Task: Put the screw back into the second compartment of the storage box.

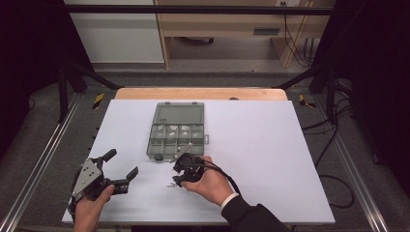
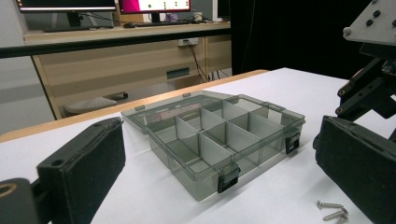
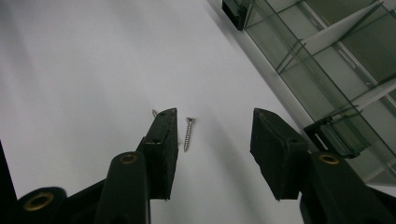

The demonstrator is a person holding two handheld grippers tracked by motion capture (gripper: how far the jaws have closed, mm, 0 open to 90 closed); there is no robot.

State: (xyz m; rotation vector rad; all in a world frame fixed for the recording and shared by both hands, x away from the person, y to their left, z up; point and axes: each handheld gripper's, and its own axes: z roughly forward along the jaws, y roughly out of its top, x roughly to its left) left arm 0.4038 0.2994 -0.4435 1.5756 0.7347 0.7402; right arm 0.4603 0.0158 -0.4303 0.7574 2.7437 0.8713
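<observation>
Looking down from the high view, the right gripper [image 1: 180, 175] points at screws [image 1: 170, 184] on the white counter [image 1: 270, 159], just before the open compartment box [image 1: 175, 137]. The left gripper [image 1: 121, 169] rests spread apart. In the left gripper view, its fingers [image 2: 84, 168] flank the box [image 2: 219, 135]; screws [image 2: 332, 210] lie nearby. In the right gripper view, one screw [image 3: 188, 133] lies between parted, unclenched fingers [image 3: 161, 144].

Small silver screw [image 3: 188, 134] flat on white table, just beside open grey compartment box [image 3: 327, 60].
</observation>
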